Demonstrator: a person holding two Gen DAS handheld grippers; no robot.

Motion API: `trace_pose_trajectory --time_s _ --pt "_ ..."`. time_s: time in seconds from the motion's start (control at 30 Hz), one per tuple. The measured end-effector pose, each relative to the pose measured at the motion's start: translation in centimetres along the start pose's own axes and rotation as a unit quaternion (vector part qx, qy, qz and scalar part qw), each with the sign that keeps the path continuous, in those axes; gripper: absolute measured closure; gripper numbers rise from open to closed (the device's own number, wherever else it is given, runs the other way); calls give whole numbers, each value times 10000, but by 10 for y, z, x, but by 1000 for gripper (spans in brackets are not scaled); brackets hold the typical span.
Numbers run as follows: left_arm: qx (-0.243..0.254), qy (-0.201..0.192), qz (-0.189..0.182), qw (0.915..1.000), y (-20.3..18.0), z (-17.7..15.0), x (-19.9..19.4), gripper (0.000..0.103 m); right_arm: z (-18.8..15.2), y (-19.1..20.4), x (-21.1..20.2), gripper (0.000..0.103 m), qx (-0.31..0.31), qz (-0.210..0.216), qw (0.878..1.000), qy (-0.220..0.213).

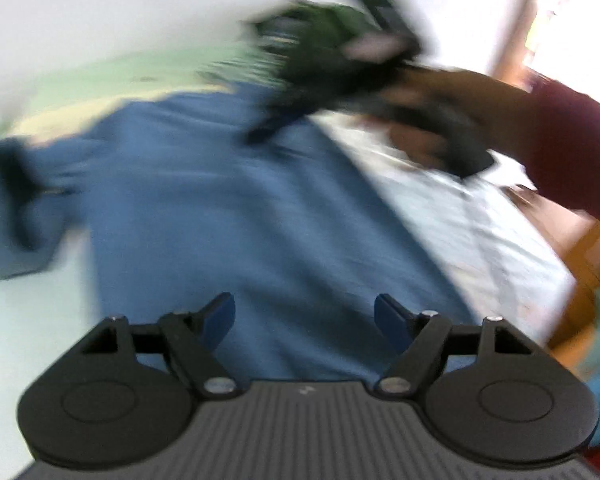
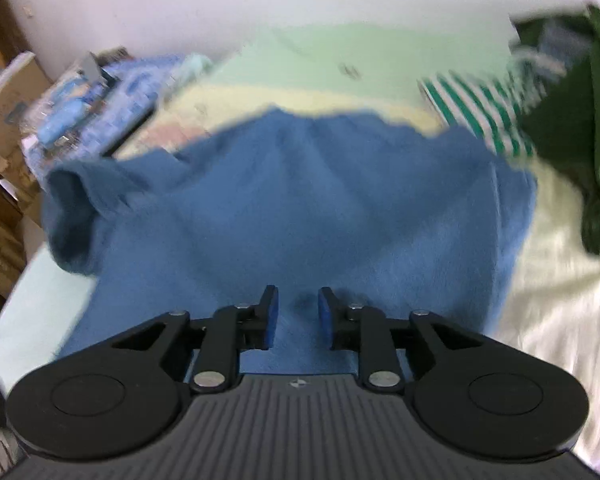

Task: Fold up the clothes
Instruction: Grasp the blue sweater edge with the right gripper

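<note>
Blue T-shirt [image 2: 300, 208], spread flat on the bed [image 2: 560, 320], filling mid-frame in both views. Left gripper [image 1: 304, 312]: jaws wide apart, empty, above the shirt. Right gripper [image 2: 298, 308]: jaws narrowly parted, nothing pinched, over the lower shirt. Dark green garment [image 2: 580, 140], right edge. Green-striped cloth [image 2: 480, 108], upper right.

Motion is smearing the left wrist view: the dark green clothes [image 1: 320, 52] and the hand [image 1: 432, 120] beside them are showing no clear outline. In the right wrist view the frame edge is cutting off the dark green clothes [image 2: 580, 120] at right and the cartons [image 2: 8, 92] at left.
</note>
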State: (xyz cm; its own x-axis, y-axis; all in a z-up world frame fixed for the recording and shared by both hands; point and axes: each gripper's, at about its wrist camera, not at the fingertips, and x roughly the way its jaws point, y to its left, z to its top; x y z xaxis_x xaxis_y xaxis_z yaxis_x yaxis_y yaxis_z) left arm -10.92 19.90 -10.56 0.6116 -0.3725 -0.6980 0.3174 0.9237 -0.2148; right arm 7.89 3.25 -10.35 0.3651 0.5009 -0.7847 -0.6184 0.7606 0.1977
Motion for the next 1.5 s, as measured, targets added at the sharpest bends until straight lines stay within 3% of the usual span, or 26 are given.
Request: trace_pose_trajectory --time_s 0.07,0.13,0.23,0.3,0.4,0.47,0.57,0.6,0.67,0.77,0.87,0.97,1.0,1.13,1.3,1.47,1.5 --pt "-301 -254 579 9975 30 6 -9 26 2 11 1 60 -139 -192 9997 -2" --pt "-774 -455 1029 9906 59 13 -15 26 -2 20 8 58 -173 -634 9978 40" --pt "-1521 -748 1581 9728 107 20 -22 16 -13 27 11 58 -9 -445 9990 -46" --pt "-1573 -595 2067 9638 129 24 -11 16 -18 31 15 58 90 -438 9990 -34" --pt "-1688 -315 2395 9556 146 25 9 17 -20 36 16 58 174 -510 9985 -134" --pt "-1775 -254 2548 9502 149 25 25 28 -21 33 16 58 319 -435 9984 -164" --pt "-1888 -397 2835 9394 153 19 31 67 -24 27 16 58 567 -303 9977 -228" --pt "-1853 -461 2947 9363 151 21 28 90 -26 24 15 58 653 -251 9972 -257" --pt "-1725 -520 3155 9316 151 28 26 95 -29 16 12 59 965 -75 9947 -339" --pt "-1274 -792 3768 9141 151 44 15 96 -30 5 9 59 1286 222 9904 -453" --pt "-291 -1098 4584 8814 137 67 7 97 -27 3 7 59 1110 114 9925 -502" --pt "548 -1458 4929 8560 117 89 1 97 -25 -3 6 59 1056 119 9929 -536" --pt "780 -1553 4939 8520 107 93 2 97 -25 -6 6 59 1102 116 9924 -537" --pt "1962 -1700 4697 8438 55 94 31 97 -29 -20 3 59 1354 202 9890 -565" --pt "3592 -1584 3947 8307 -19 52 94 97 -28 -31 -11 59 1375 46 9877 -741" --pt "4464 -1177 3381 8201 -53 7 134 92 -22 -36 -27 58 1148 -137 9883 -999" --pt "4613 -1120 3370 8131 -55 -1 140 91 -19 -34 -29 58 1050 -26 9892 -1021"
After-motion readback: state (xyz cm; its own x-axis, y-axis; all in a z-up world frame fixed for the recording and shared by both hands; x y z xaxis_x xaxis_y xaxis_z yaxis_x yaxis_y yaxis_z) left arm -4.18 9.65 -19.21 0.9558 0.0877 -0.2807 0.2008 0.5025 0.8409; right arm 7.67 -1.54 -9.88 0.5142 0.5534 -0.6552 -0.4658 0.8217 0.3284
